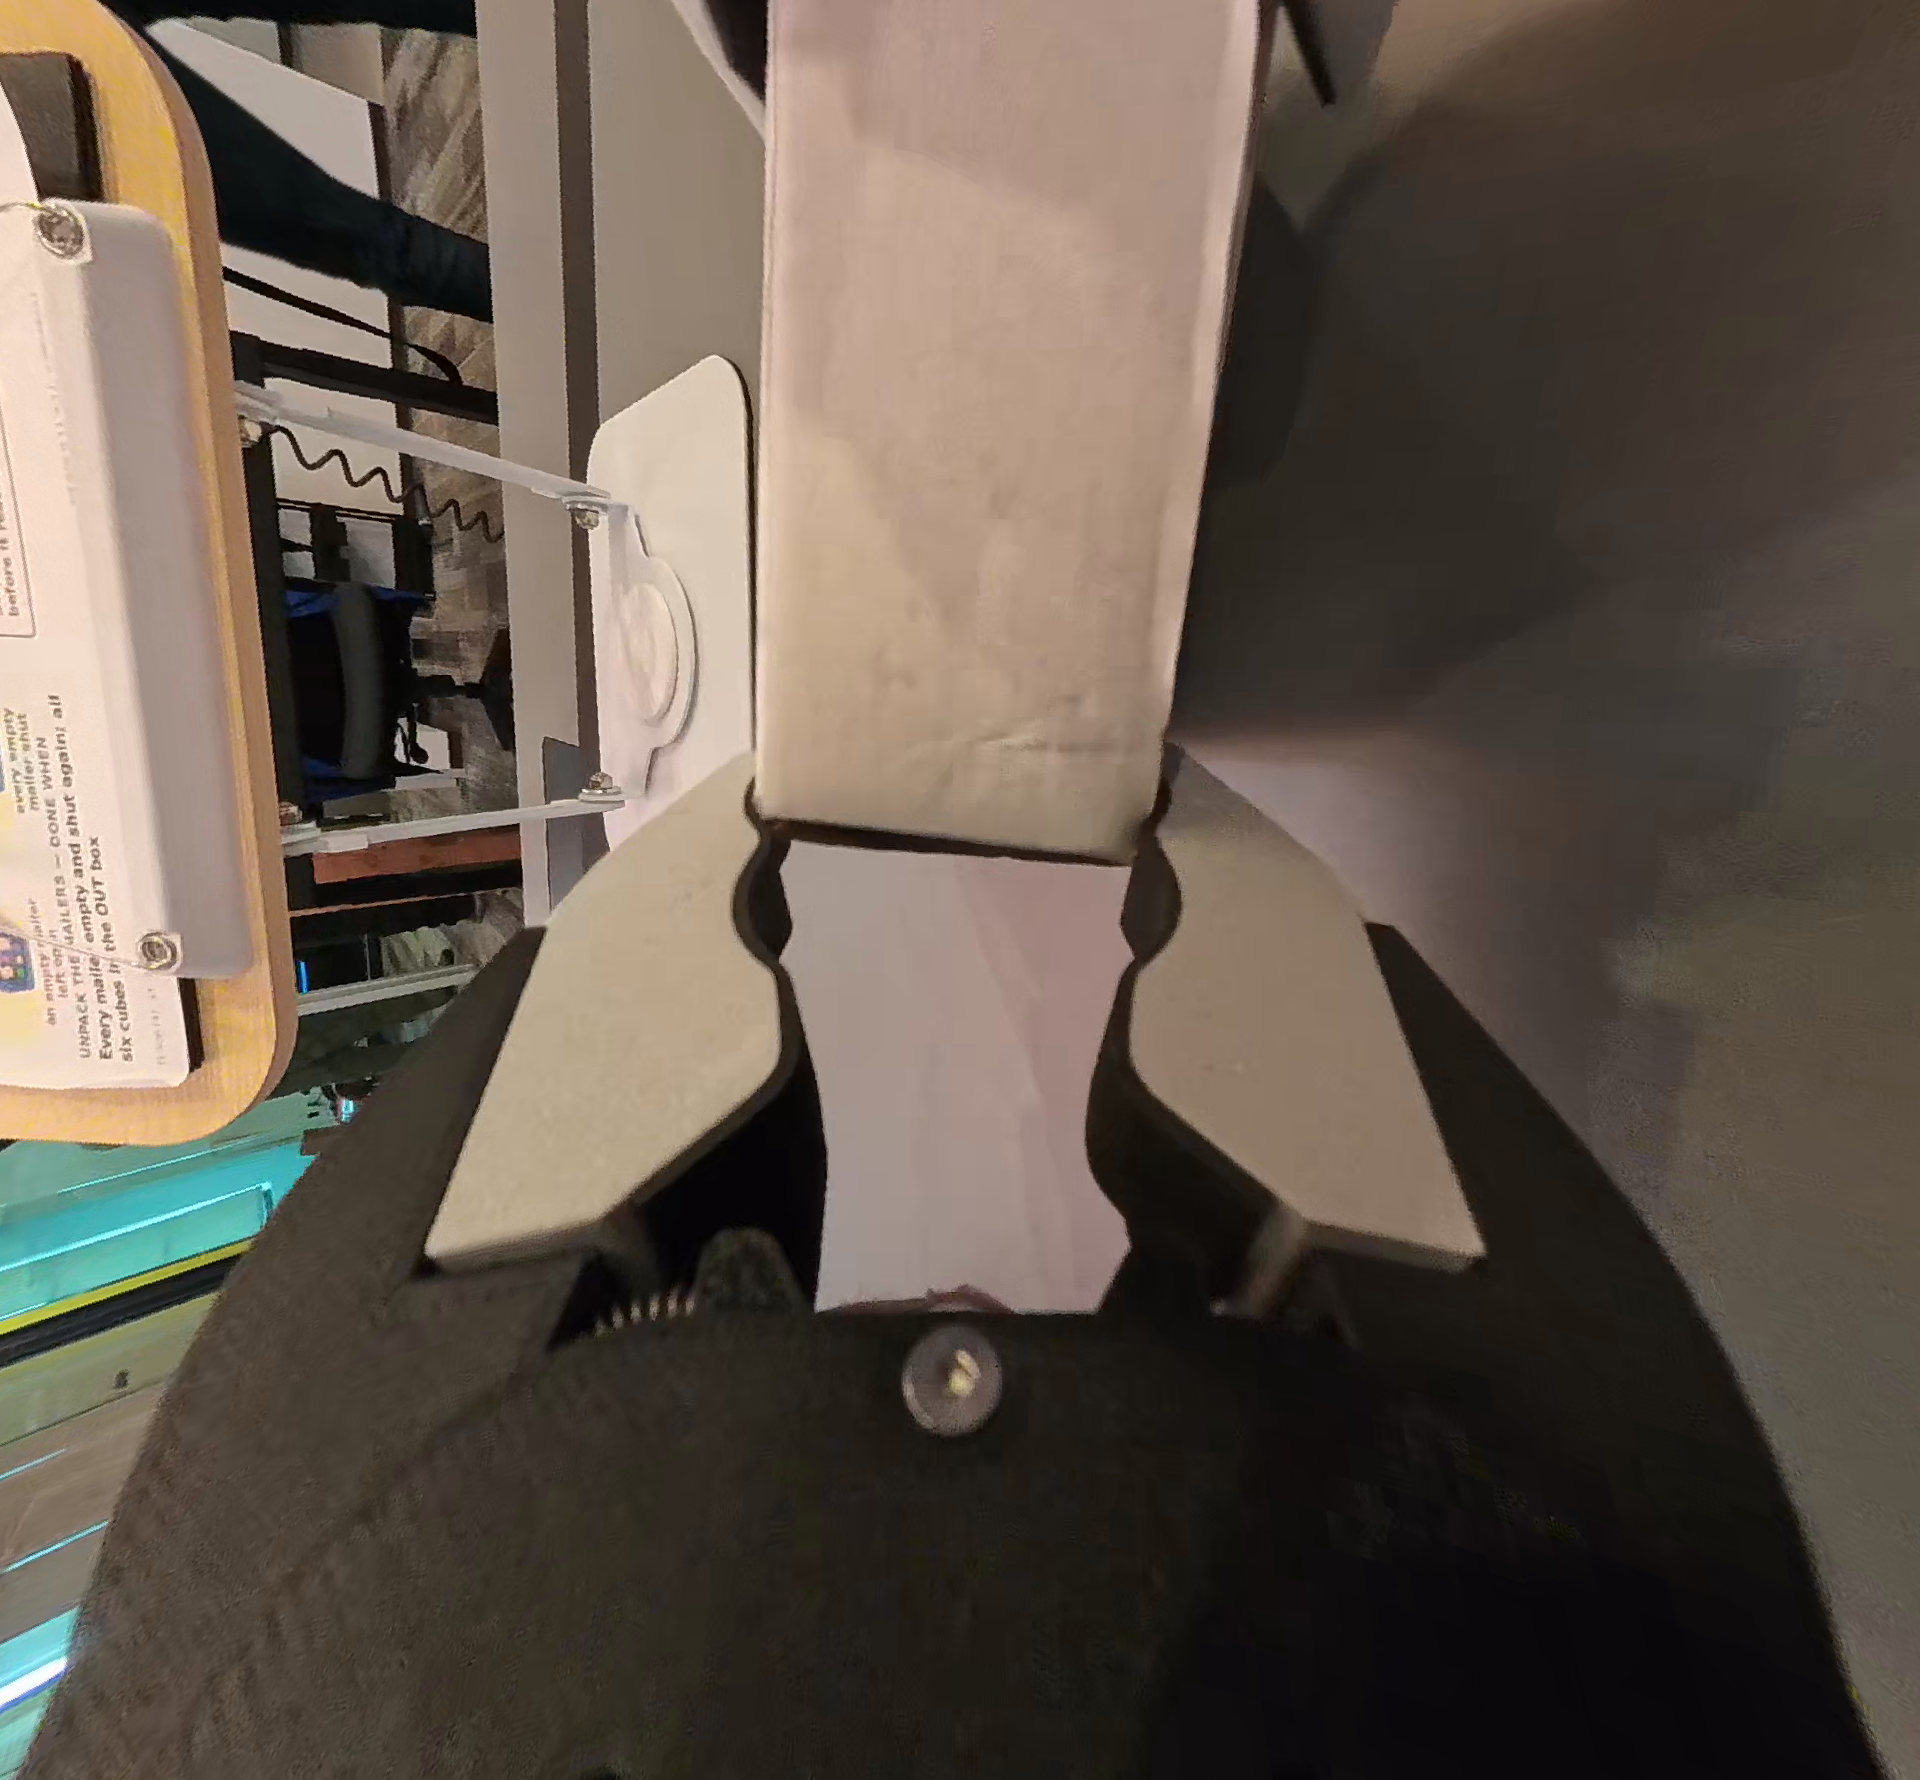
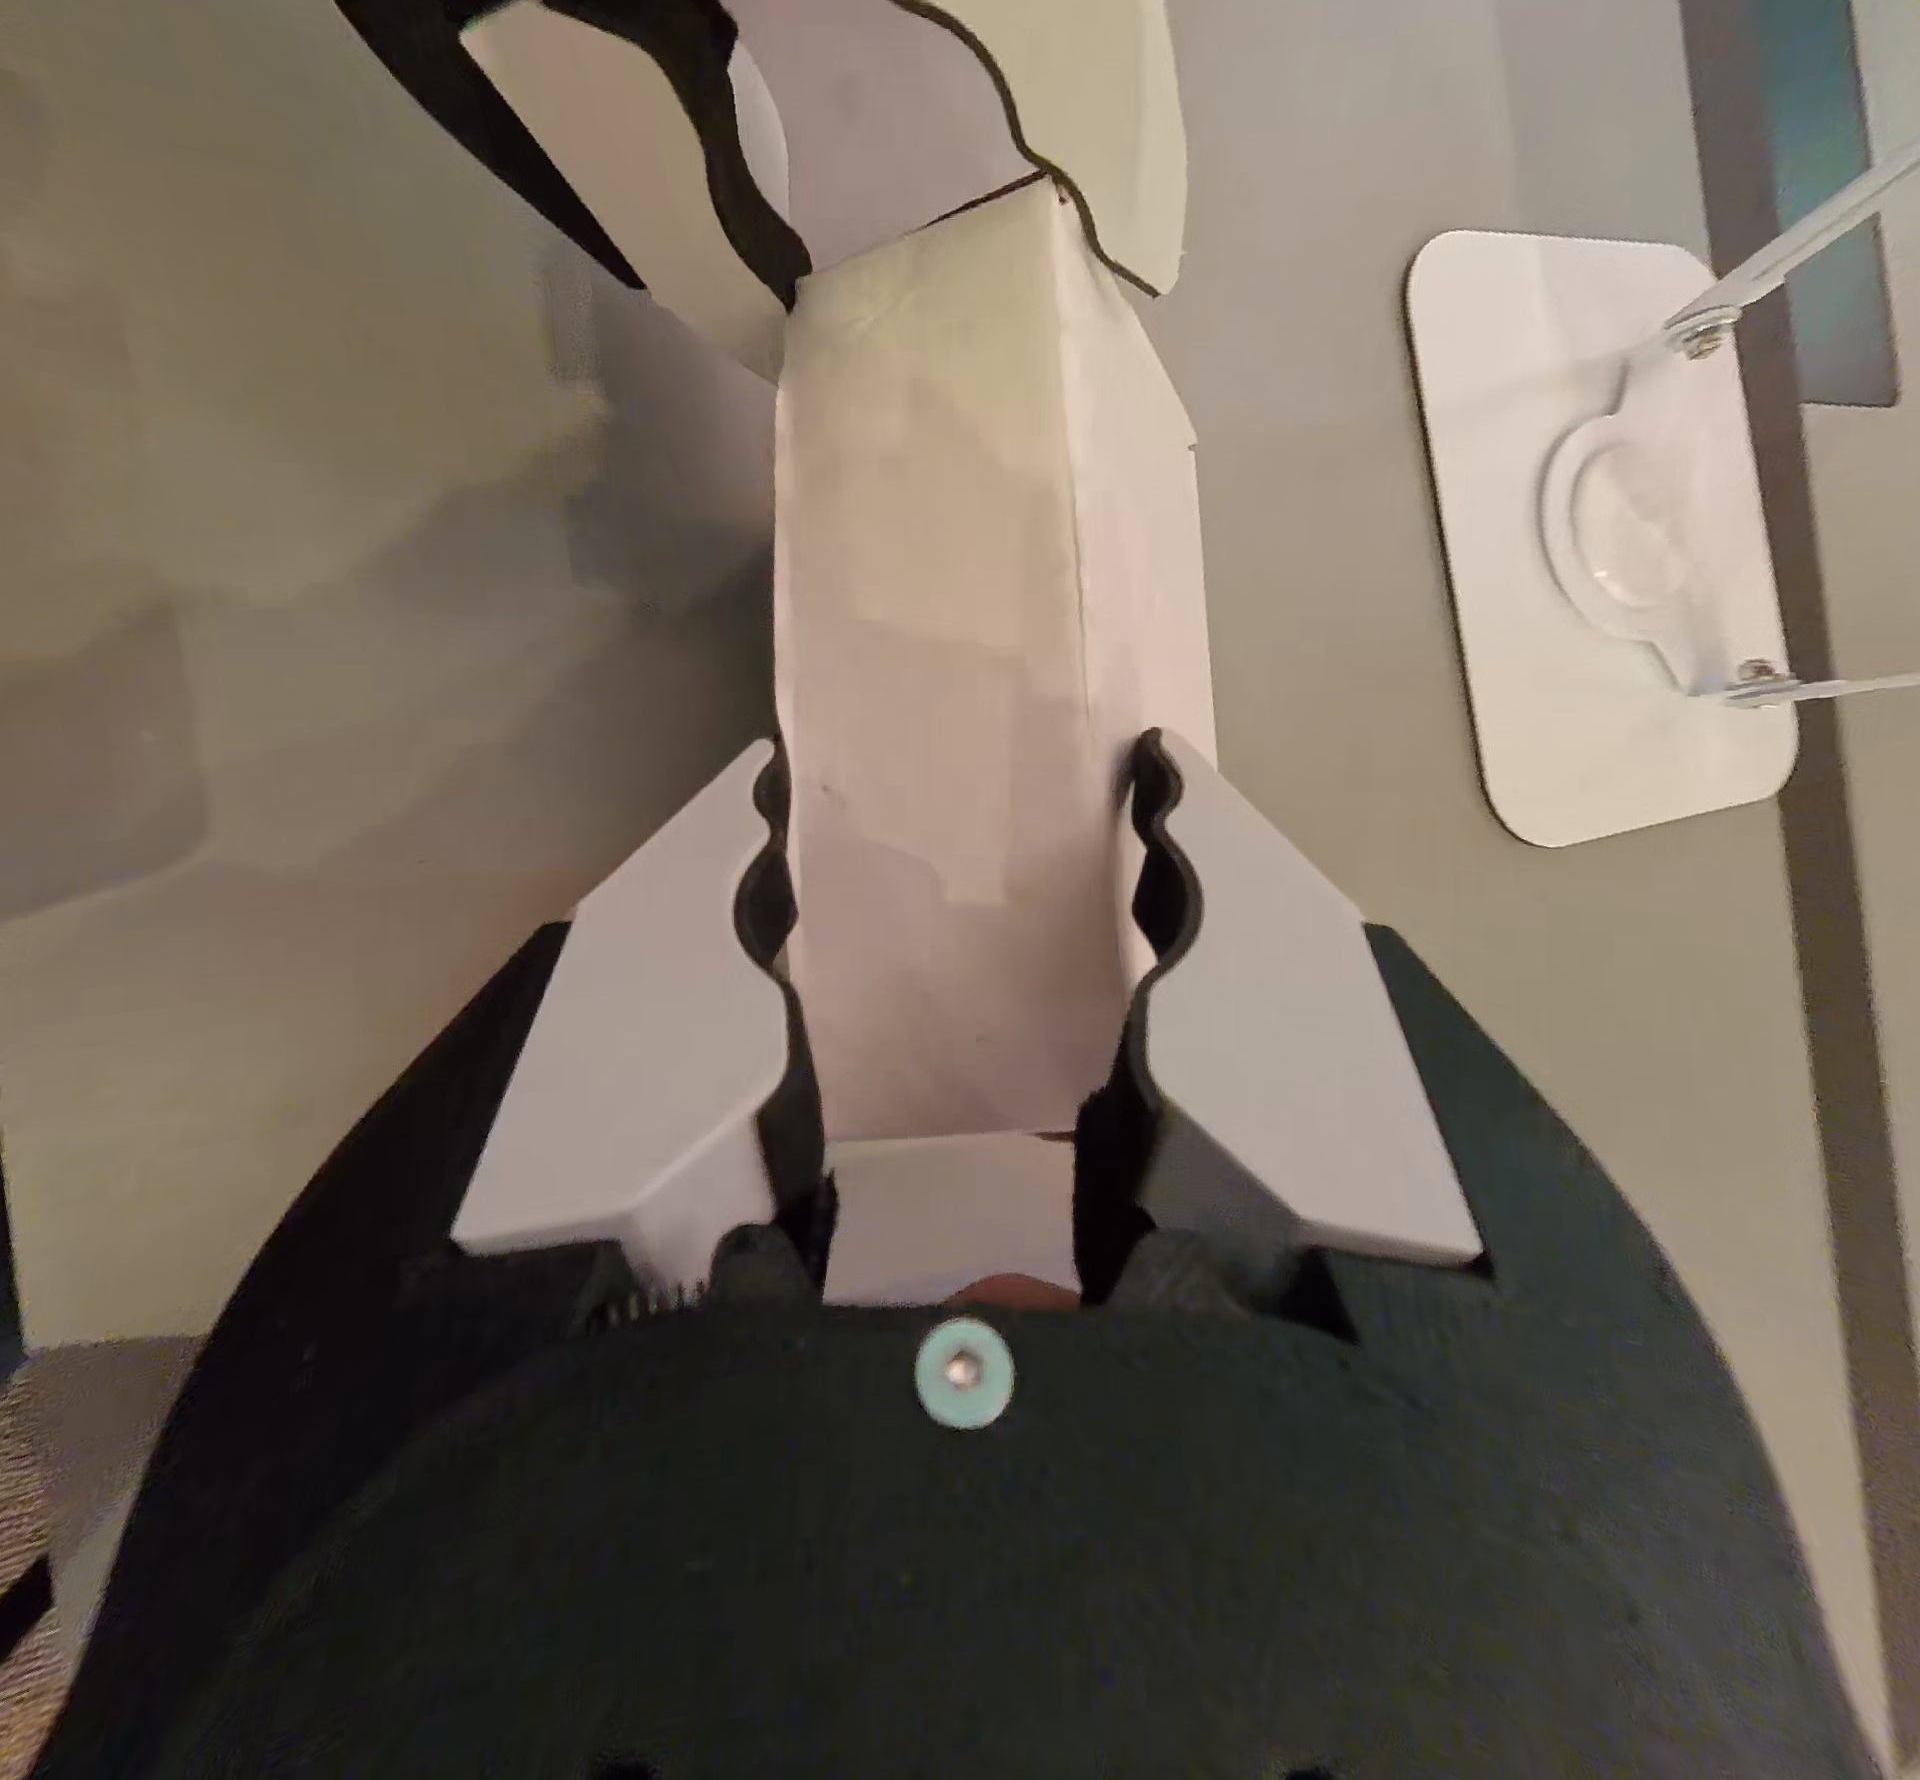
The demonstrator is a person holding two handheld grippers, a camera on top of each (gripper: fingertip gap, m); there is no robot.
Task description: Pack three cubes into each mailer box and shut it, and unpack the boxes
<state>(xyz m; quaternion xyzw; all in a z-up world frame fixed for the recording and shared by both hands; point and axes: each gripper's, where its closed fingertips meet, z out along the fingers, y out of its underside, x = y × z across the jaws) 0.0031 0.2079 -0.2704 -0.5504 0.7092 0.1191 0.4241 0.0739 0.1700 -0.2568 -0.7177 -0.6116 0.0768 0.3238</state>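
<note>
Now both my left tongs (image 1: 951, 821) and right tongs (image 2: 951, 899) clench opposite ends of the white mailer box (image 2: 935, 587), its long axis running straight between them.

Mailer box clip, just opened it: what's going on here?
A person is holding one white mailer box between two handheld tongs. The right tongs clamp one end, and the left tongs clamp the opposite end. The box looks shut and is held over the grey table. No cubes are visible. A white stand base sits nearby.
</note>
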